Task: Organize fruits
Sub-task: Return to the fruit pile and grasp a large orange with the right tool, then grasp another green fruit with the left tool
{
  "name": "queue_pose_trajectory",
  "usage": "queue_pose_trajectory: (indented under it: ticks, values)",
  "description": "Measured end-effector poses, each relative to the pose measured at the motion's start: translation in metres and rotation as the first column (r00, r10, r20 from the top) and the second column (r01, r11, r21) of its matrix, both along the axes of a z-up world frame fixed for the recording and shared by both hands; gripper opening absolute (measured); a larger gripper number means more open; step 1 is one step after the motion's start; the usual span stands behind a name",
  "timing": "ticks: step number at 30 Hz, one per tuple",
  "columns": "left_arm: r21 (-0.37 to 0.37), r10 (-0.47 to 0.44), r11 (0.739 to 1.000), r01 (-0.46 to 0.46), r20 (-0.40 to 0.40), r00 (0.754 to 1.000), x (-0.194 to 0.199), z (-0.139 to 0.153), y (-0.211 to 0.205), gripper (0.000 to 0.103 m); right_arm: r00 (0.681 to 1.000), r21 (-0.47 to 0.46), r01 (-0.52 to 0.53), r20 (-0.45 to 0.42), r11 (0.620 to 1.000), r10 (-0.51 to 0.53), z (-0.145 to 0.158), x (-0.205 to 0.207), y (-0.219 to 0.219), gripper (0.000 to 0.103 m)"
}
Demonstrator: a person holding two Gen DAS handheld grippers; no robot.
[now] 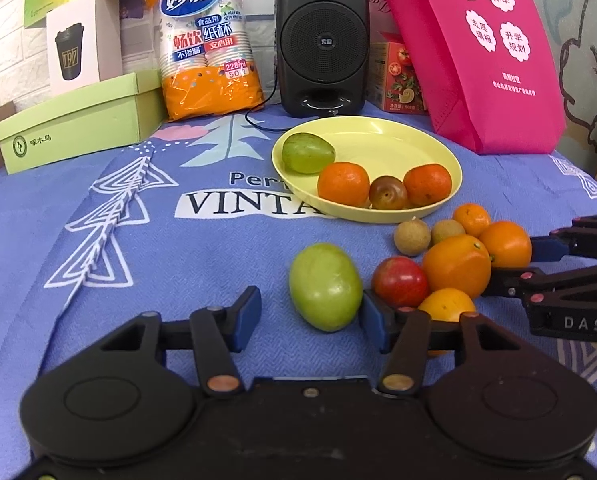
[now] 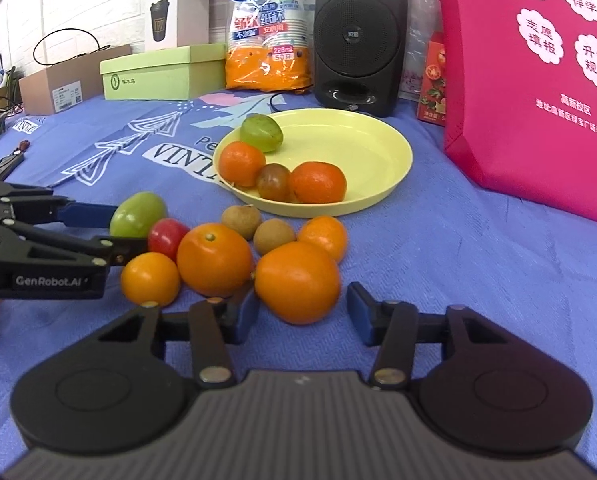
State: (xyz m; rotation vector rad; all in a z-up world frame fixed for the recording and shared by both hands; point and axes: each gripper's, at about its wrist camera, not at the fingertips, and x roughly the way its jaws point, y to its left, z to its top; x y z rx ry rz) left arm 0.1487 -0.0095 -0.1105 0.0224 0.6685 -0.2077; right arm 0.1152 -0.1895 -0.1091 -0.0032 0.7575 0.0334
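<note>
A yellow plate [image 1: 398, 136] [image 2: 382, 148] holds a green fruit, two oranges and a dark plum. In front of it on the blue cloth lies a loose pile: oranges, two longans [image 2: 274, 236], a red tomato [image 1: 400, 282] and a green fruit [image 1: 324, 286] [image 2: 138, 216]. My left gripper [image 1: 310, 318] is open, with its jaws on either side of the green fruit. My right gripper [image 2: 302, 314] is open, with its jaws around the nearest orange [image 2: 296, 282]; it enters the left wrist view from the right [image 1: 538, 260].
At the back stand a black speaker [image 1: 322, 36], an orange pack of paper cups [image 1: 206, 40], a green box [image 1: 78, 124], a white cup box and a pink bag [image 1: 478, 52]. A speaker cable runs on the cloth by the plate.
</note>
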Motion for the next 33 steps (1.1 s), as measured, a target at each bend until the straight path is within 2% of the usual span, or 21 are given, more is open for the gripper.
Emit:
queue_pose_trajectory:
  ticks: [4,6,9,15,23,33]
  values:
    - [-0.030,0.002,1.000,-0.002,0.008,1.000,0.003,-0.001,0.002,0.052,1.000,0.014,0.008,0.009,1.000,-0.008,0.001,-0.003,-0.001,0.041]
    - [-0.033,-0.017,0.999,0.017,0.012,1.000,0.003,-0.001,0.000,0.039,1.000,0.023,0.013,0.008,1.000,-0.014,0.002,-0.007,-0.002,0.041]
    - [-0.016,-0.021,1.000,0.021,0.018,1.000,0.001,-0.001,-0.004,0.039,1.000,0.036,0.024,0.008,0.999,-0.024,0.003,-0.016,-0.002,0.041]
    - [-0.047,-0.007,0.999,0.008,0.009,1.000,-0.005,0.001,-0.001,0.039,1.000,0.050,0.030,0.009,0.998,-0.030,0.007,-0.030,-0.003,0.041]
    - [-0.063,0.002,0.998,-0.001,0.006,1.000,-0.032,0.004,0.005,0.039,0.999,0.062,0.025,0.018,0.998,-0.026,0.010,-0.046,-0.001,0.041]
    - [-0.057,-0.031,0.998,0.032,0.009,0.999,-0.069,0.017,0.015,0.039,0.999,0.057,0.026,0.031,0.998,-0.028,0.020,-0.067,-0.003,0.041]
